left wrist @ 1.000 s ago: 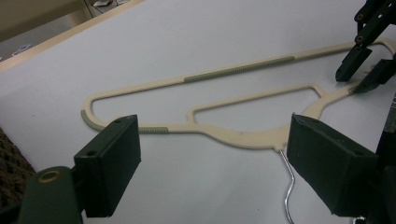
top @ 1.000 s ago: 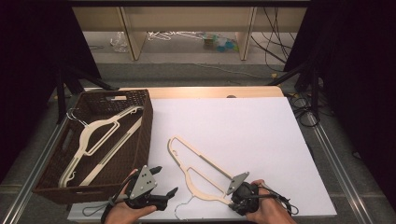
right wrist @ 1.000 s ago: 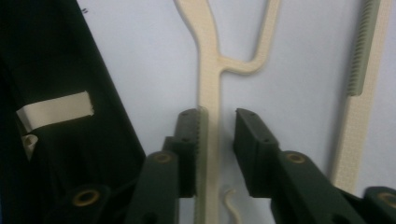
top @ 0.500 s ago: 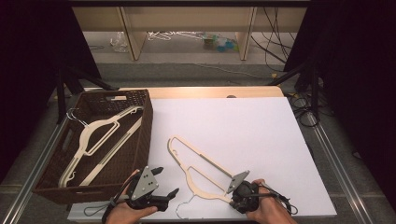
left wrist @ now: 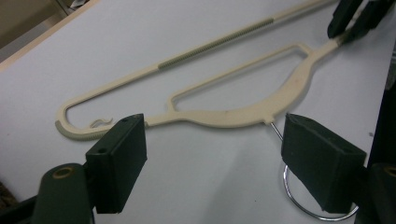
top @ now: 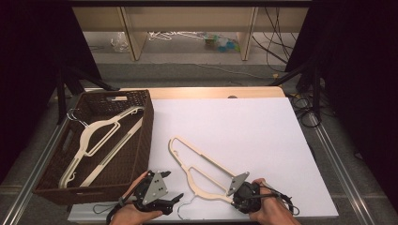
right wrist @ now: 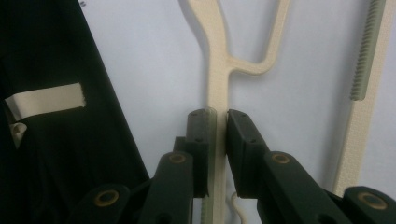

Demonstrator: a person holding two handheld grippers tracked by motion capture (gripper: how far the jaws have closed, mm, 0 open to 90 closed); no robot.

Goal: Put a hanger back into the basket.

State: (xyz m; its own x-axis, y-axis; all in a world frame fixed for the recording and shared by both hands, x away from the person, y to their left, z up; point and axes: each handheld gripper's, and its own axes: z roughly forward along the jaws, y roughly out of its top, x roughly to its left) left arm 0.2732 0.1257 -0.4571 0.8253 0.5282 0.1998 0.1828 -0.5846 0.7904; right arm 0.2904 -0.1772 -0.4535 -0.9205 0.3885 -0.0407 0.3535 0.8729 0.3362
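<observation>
High view looks down on our table, where a cream plastic clothes hanger with a thin metal hook (top: 199,164) lies flat on the white tabletop sheet (top: 244,126), just right of a dark brown woven basket (top: 141,140) that already holds another cream hanger (top: 94,140). Our right gripper (top: 236,189) sits at the near edge, its two black jaws pressed together on the near end of one hanger arm; in the right gripper view that gripper (right wrist: 217,121) pinches the flat cream strip between both pads. Our left gripper (top: 162,180) hovers near the front edge, between the basket's corner and the hanger, and its jaws have just been closing a little, yet they stand wide apart with nothing pressed between them. In the left gripper view this gripper (left wrist: 212,154) looks across the sheet at the hanger (left wrist: 224,114), which lies just beyond the pads, its curved neck and the metal hook (left wrist: 303,205) closest. The hanger's long axis runs diagonally, from the far left near the basket wall down to the near right where we hold it. Our left hand is the nearer one to the free neck and hook, so we judge that its next move is a short reach forward and to the right.
</observation>
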